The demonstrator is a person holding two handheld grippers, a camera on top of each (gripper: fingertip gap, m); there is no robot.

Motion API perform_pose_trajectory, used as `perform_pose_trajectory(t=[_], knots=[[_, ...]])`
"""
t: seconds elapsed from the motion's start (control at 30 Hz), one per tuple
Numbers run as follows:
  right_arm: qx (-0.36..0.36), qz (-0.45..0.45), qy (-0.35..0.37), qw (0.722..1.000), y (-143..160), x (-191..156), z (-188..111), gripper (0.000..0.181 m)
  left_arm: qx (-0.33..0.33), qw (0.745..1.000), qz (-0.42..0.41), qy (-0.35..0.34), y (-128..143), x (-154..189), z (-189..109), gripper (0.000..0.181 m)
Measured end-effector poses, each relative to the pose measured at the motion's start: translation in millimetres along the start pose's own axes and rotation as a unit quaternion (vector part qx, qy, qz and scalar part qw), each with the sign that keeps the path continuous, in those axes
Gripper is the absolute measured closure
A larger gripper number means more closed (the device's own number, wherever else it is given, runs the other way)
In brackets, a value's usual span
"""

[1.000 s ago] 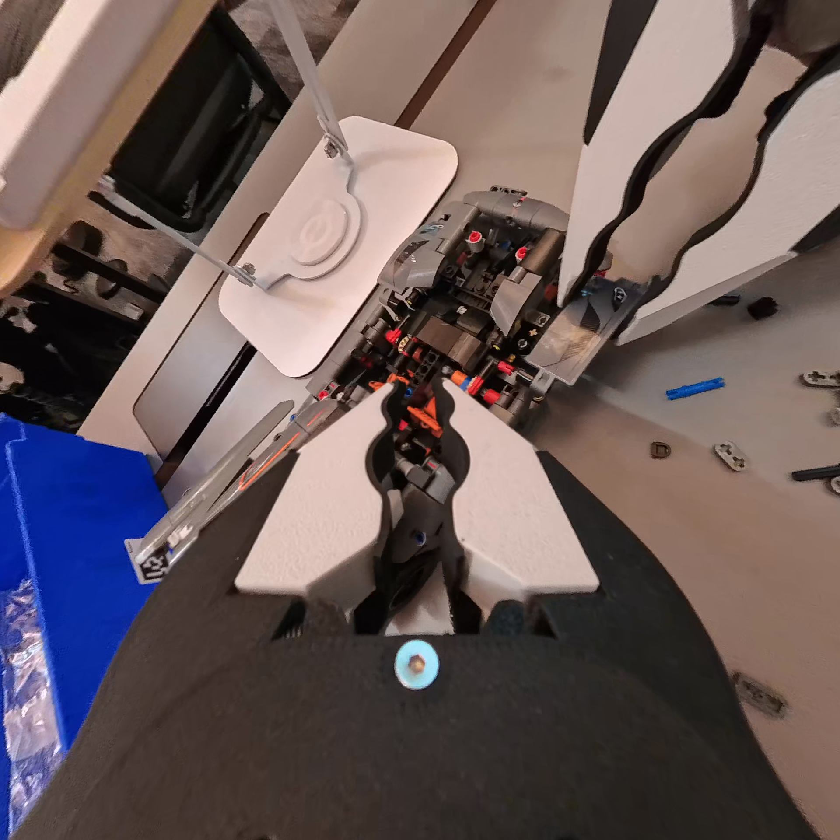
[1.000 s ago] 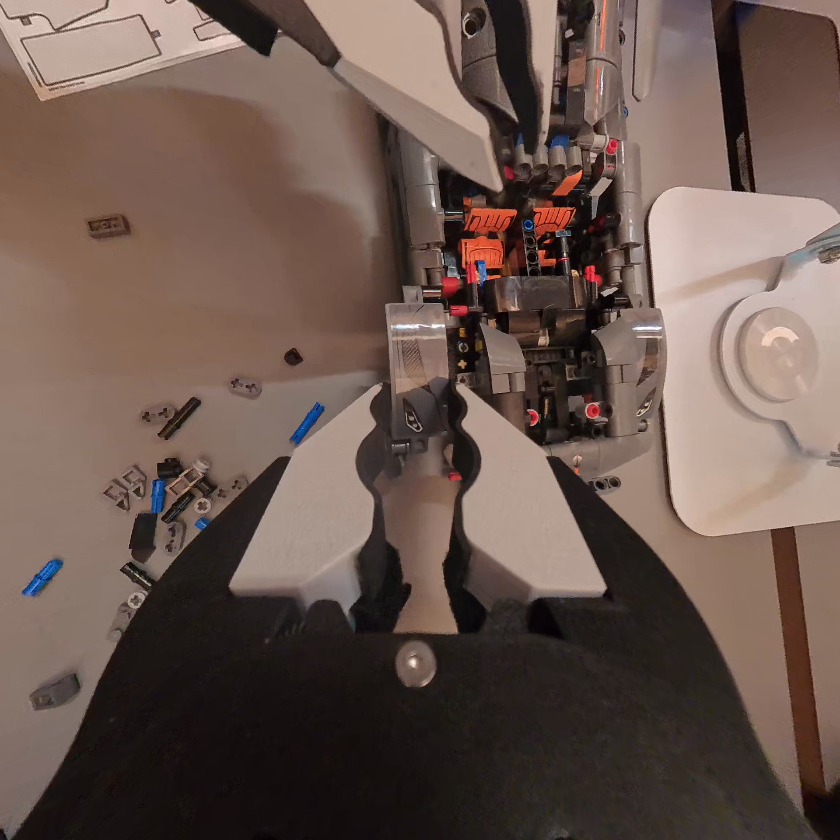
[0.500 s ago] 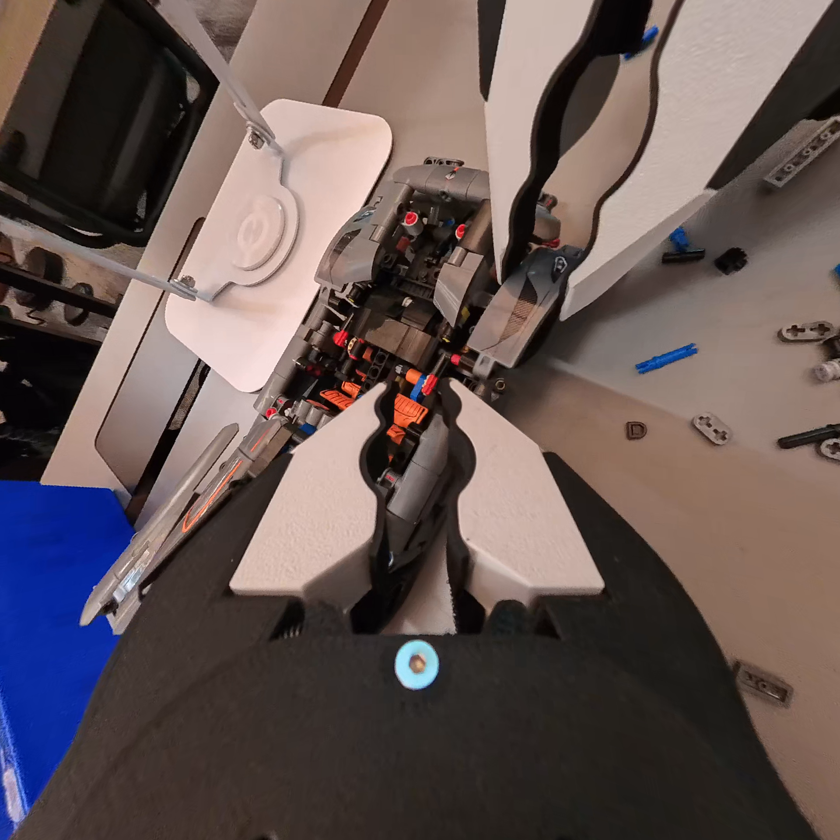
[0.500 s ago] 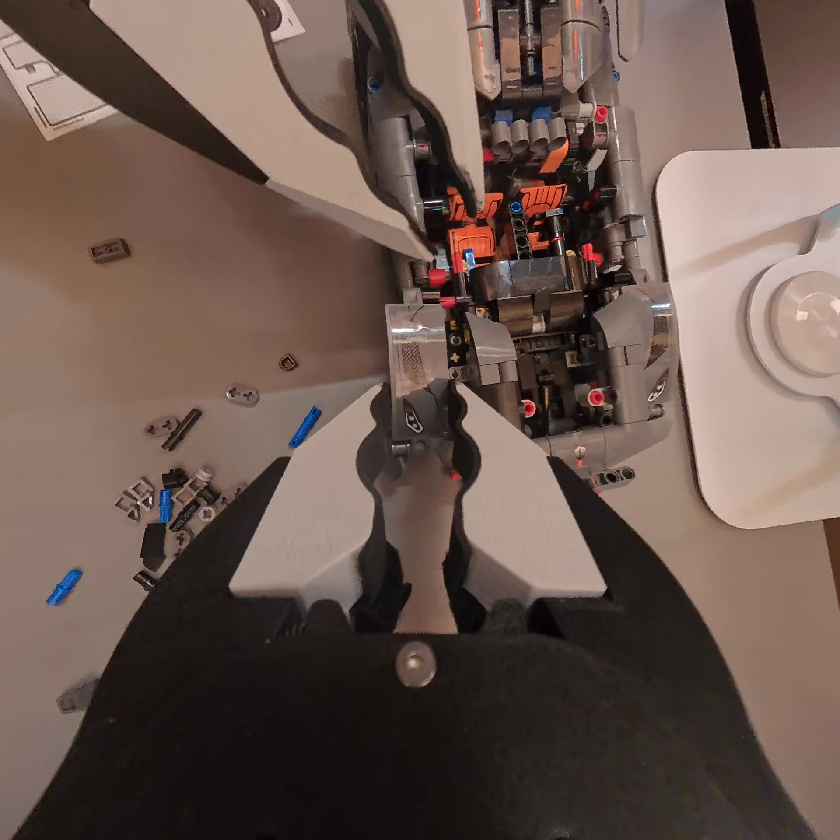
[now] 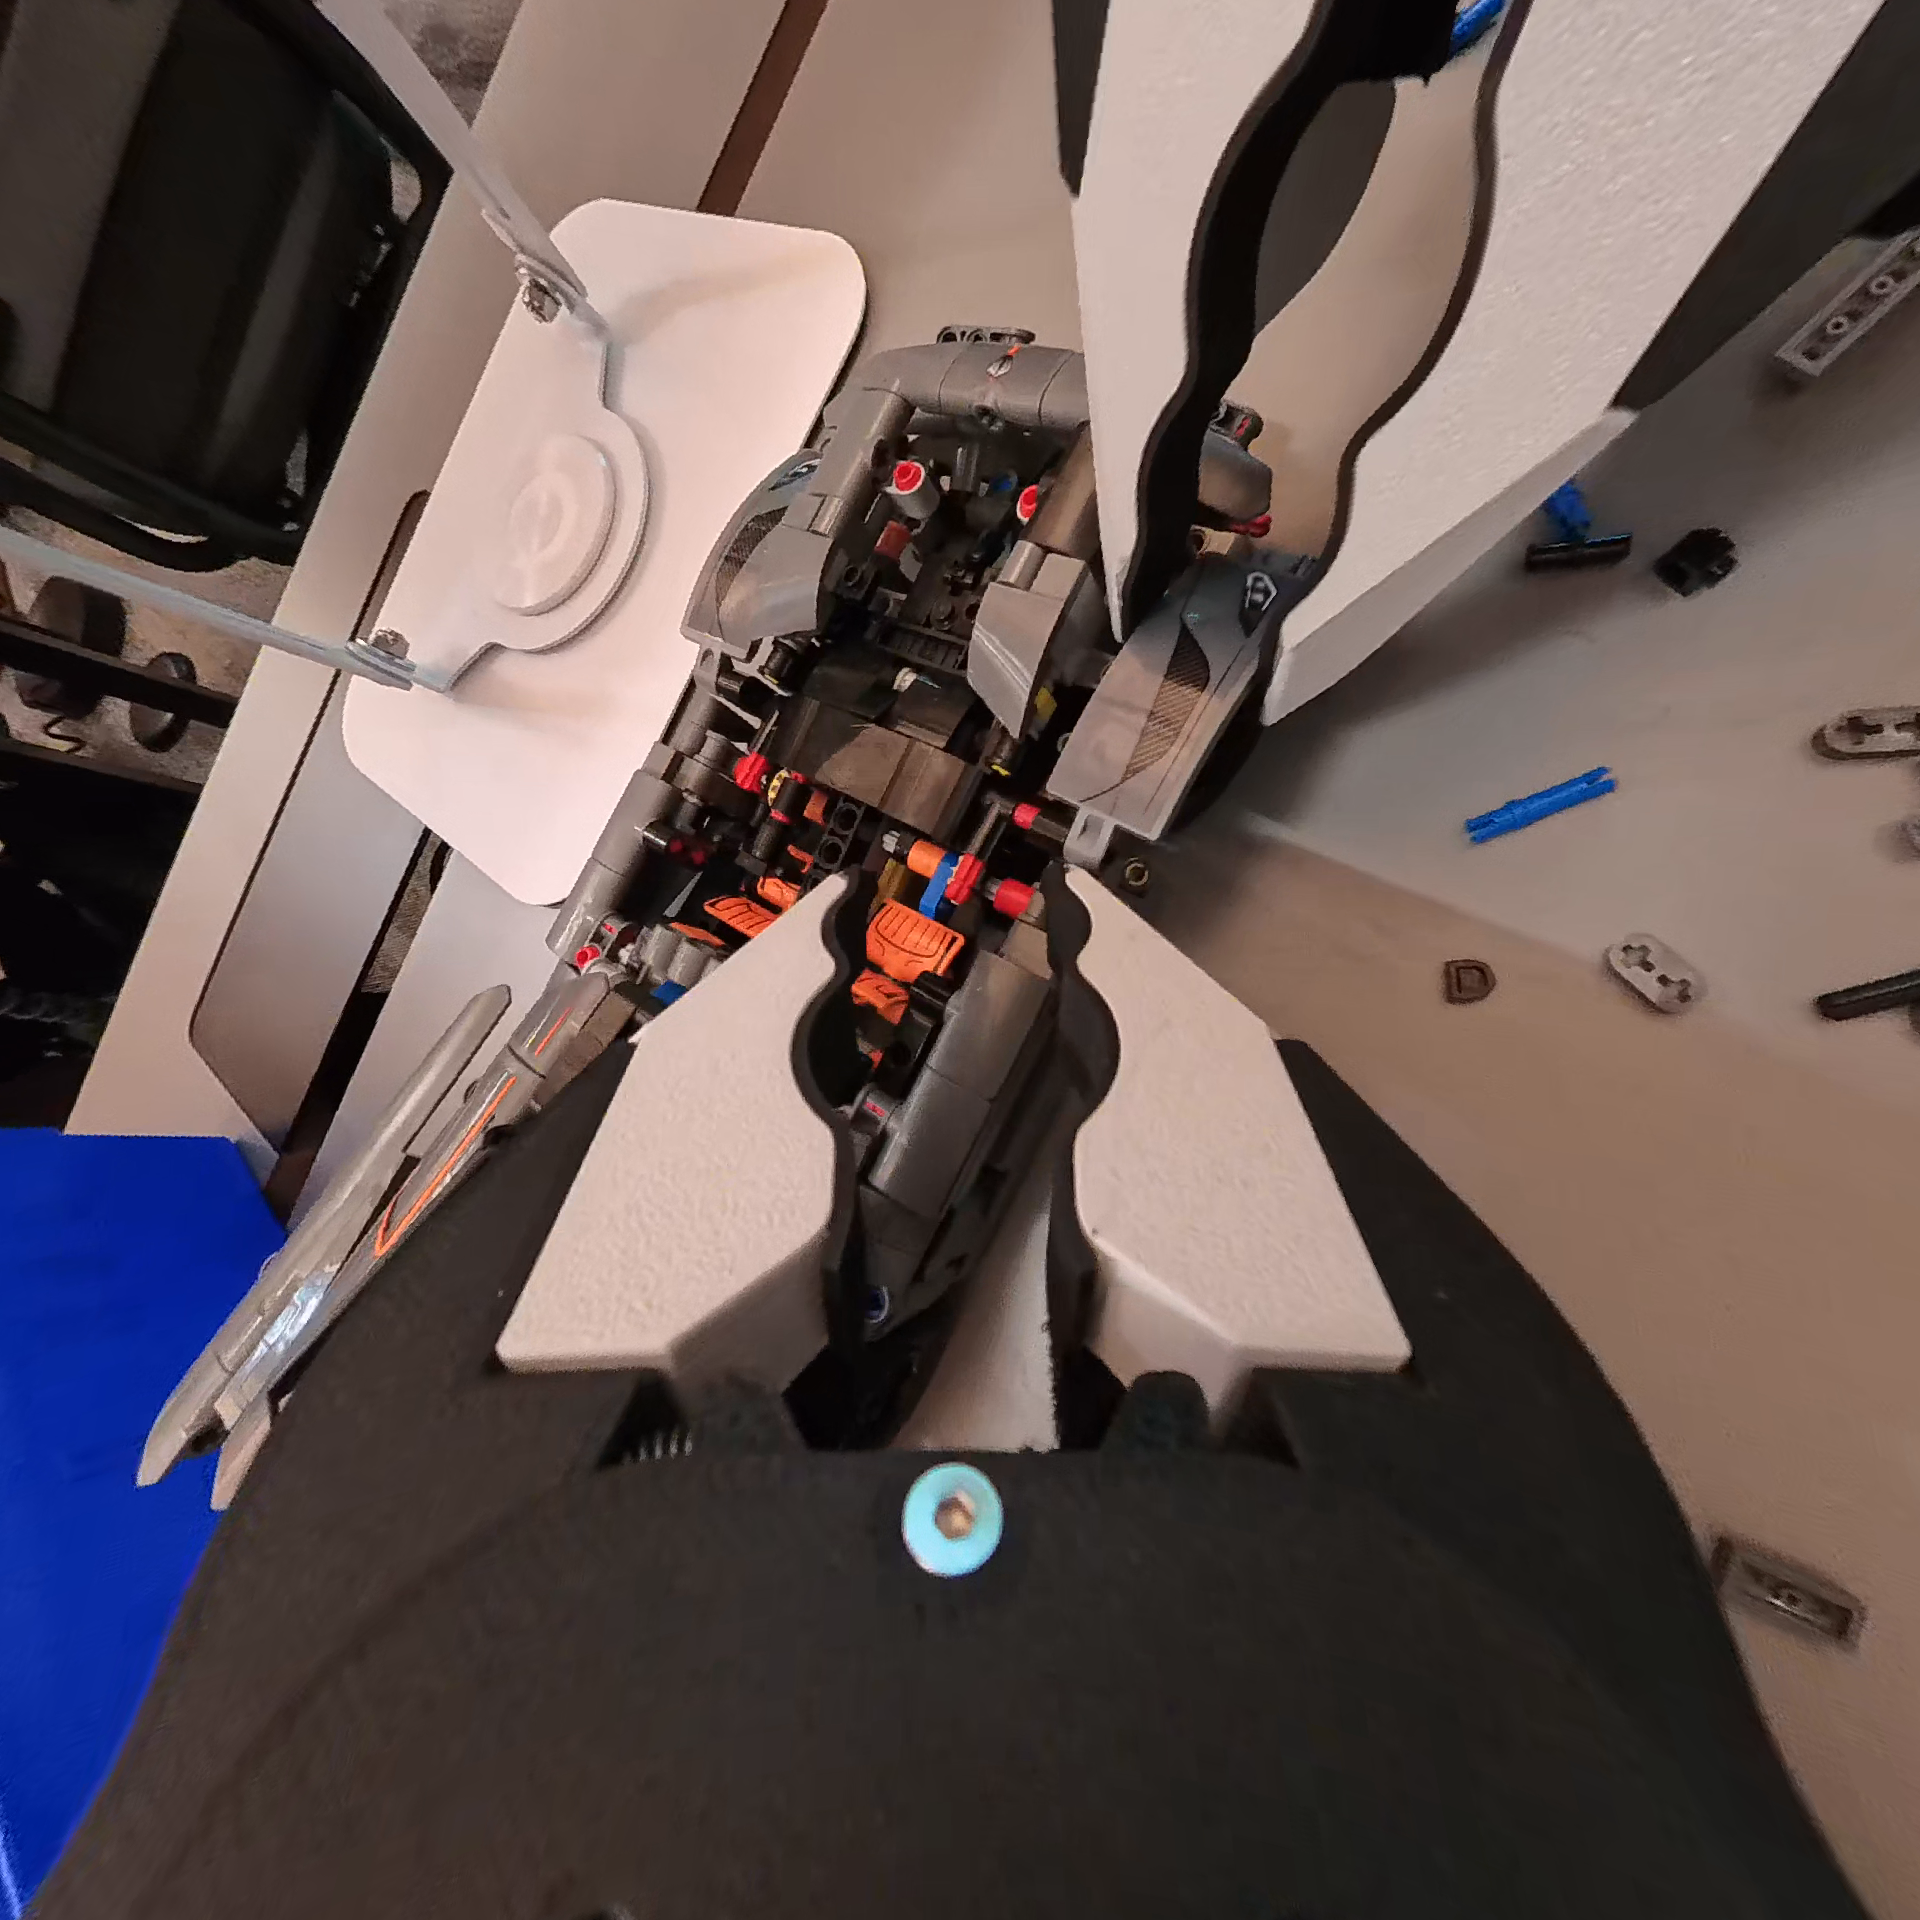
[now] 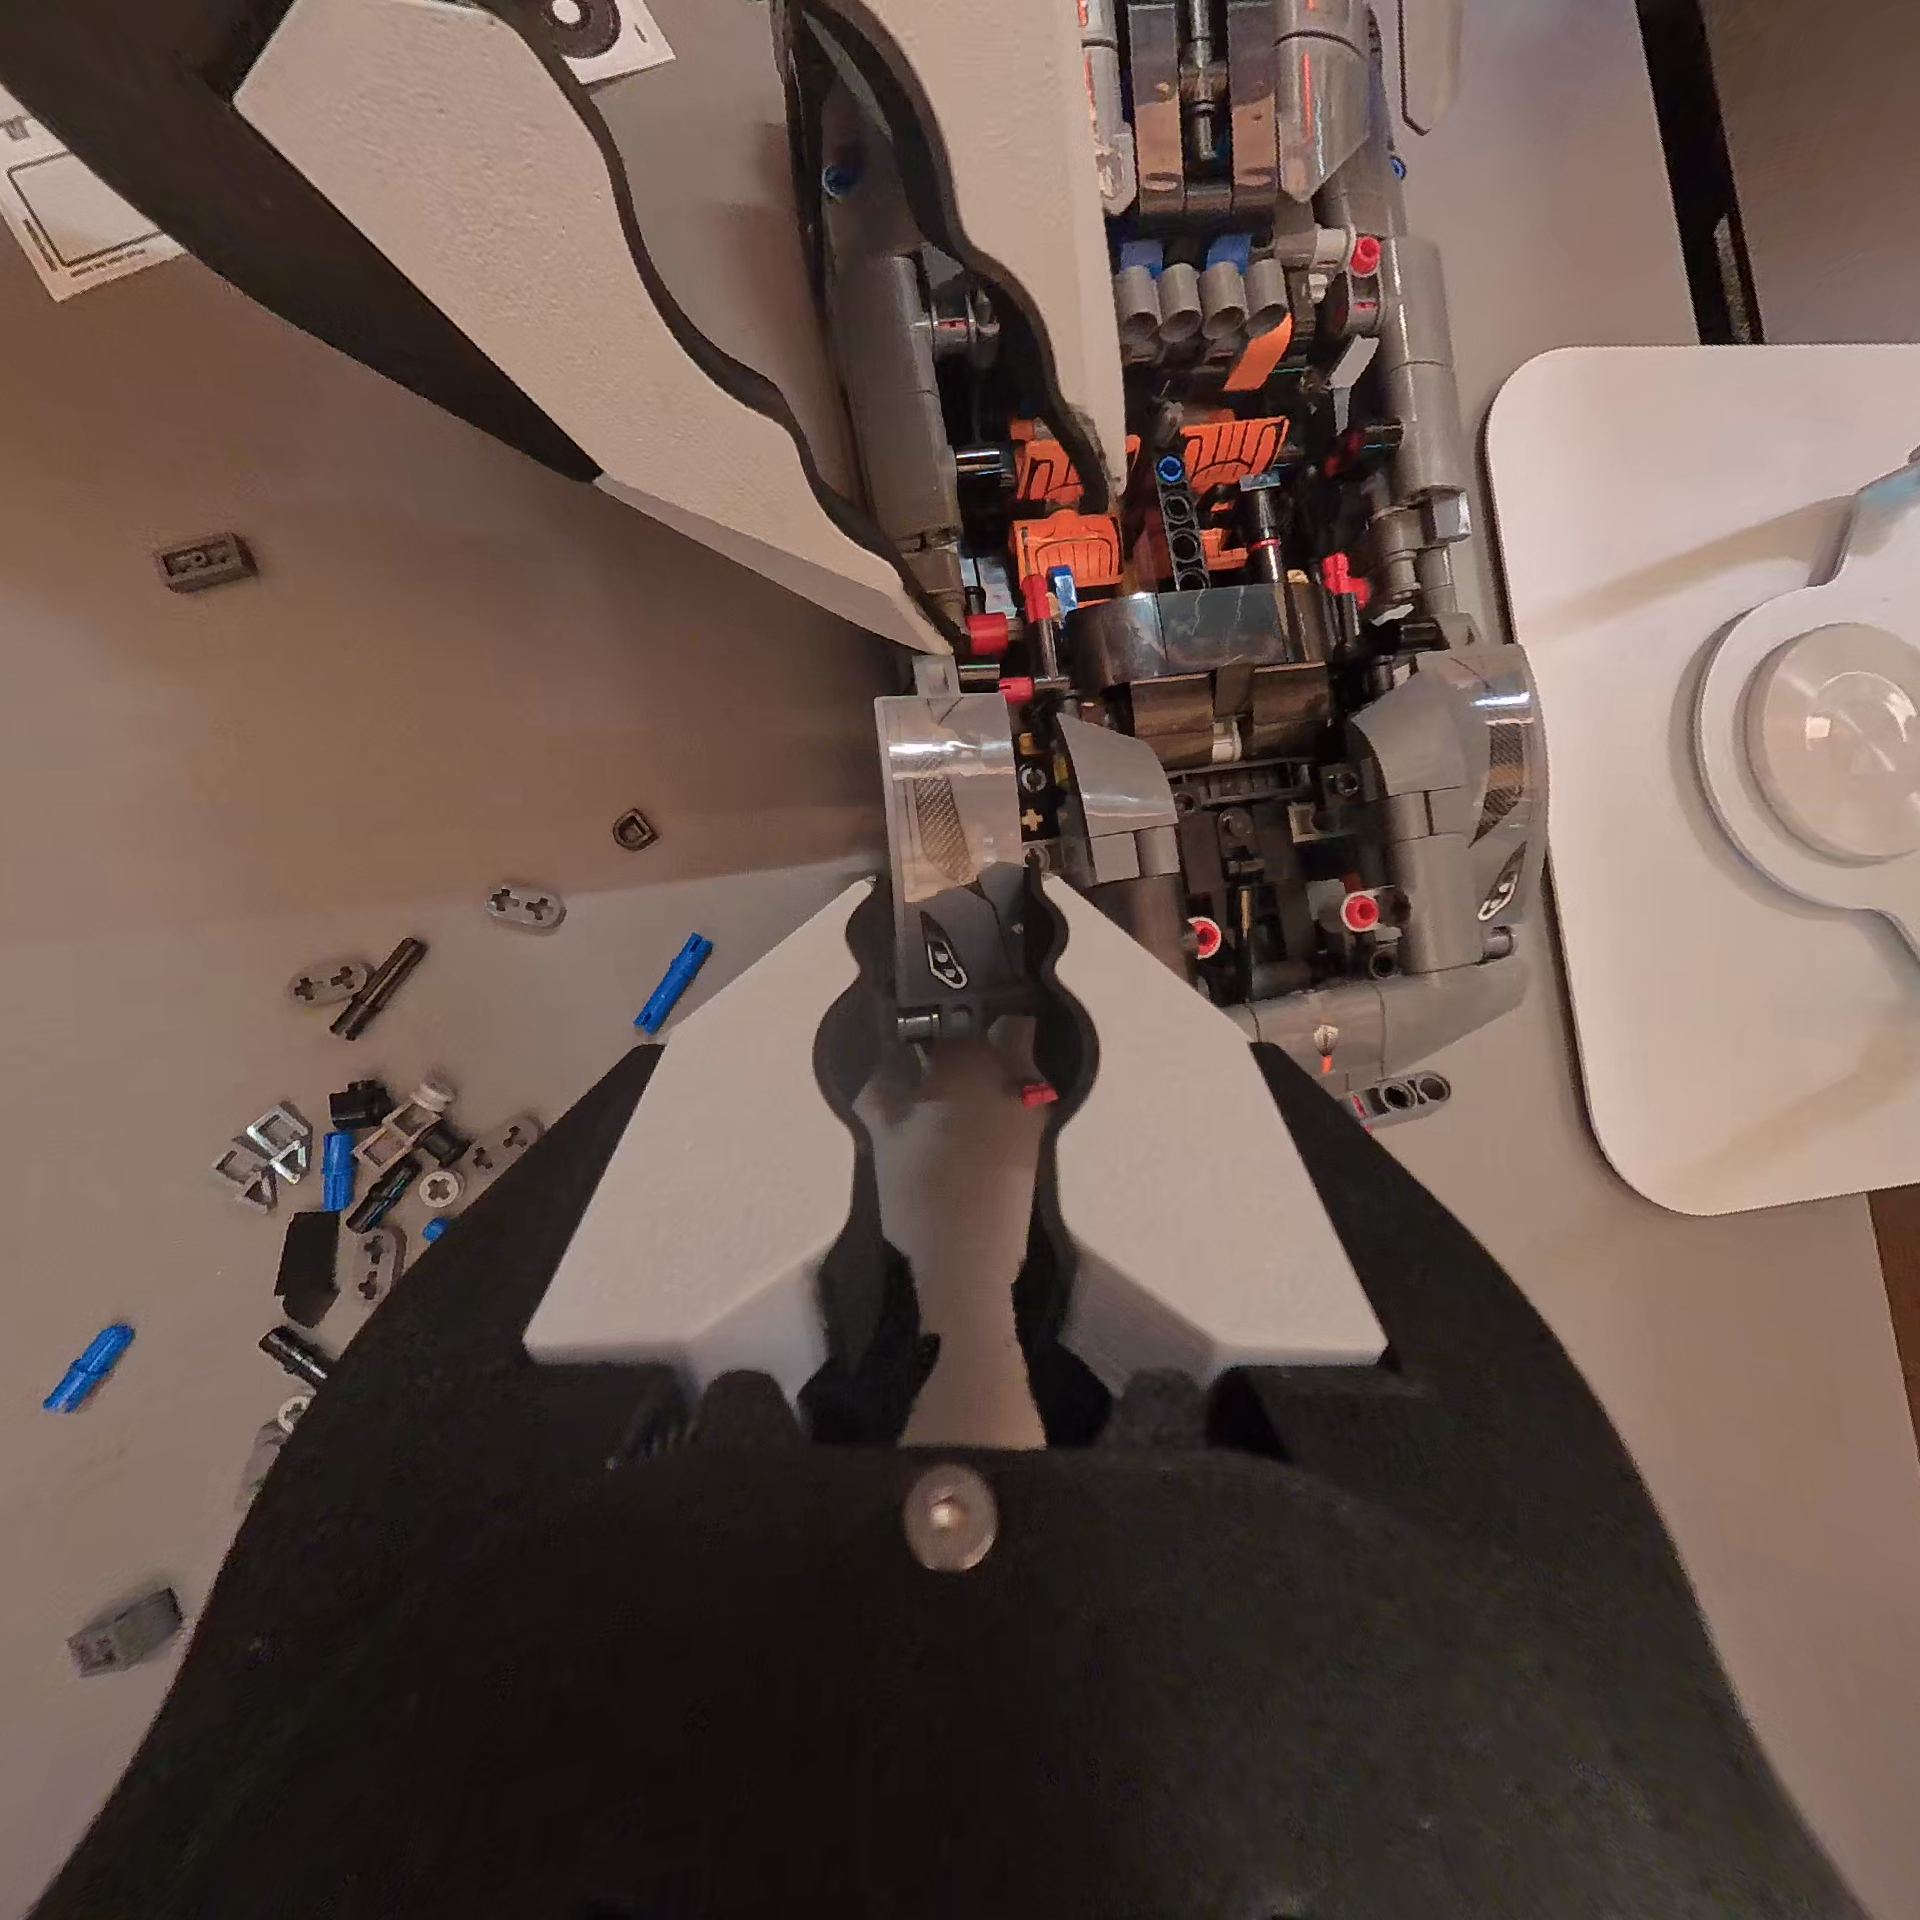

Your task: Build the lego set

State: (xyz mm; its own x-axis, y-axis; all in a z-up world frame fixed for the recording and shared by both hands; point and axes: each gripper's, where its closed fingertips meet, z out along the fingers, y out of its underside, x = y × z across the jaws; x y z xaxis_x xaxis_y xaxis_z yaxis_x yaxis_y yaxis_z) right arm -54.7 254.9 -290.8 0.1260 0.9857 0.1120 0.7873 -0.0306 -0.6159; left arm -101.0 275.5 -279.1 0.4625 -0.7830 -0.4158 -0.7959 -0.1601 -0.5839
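While both grippers bear on the lego car, I record the nearest items first. My right gripper is clenched on the grey front fender panel at the car's near left corner, the panel's lower end lodged between the fingers; I judge this grip either seats the panel or steadies the front end. My left gripper is clamped along the dark grey side body section farther back on the same flank, which I judge braces the model against the other tool's pressure.

The car rests on the grey table, with its far side just beside a white stand base. Loose parts lie scattered on the table left of the car: a blue pin, grey connector plates and a small pile of mixed pieces. These appear to be stock awaiting later steps.

Farthest off, a printed sheet shows at the table's edge, and a blue bin stands by the car's rear. Small printed decals sit on the fender panels; no brand is legible to me.
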Motion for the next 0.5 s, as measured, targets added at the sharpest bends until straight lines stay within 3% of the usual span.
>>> perform_pose_trajectory(t=[0.2,0.3,0.5], knots=[[0.000,-0.006,0.002,1.000,0,0,0,0.159,-0.002,0.999,-0.007,0.047,1,12,-2,0.123],[0.004,-0.002,-0.001,1.000,-1,0,-1,0.159,-0.024,0.999,0.023,0.034,8,15,6,0.124],[0.022,0.030,-0.028,0.999,-3,0,-2,0.159,-0.001,0.999,-0.004,0.039,4,12,8,0.137]])
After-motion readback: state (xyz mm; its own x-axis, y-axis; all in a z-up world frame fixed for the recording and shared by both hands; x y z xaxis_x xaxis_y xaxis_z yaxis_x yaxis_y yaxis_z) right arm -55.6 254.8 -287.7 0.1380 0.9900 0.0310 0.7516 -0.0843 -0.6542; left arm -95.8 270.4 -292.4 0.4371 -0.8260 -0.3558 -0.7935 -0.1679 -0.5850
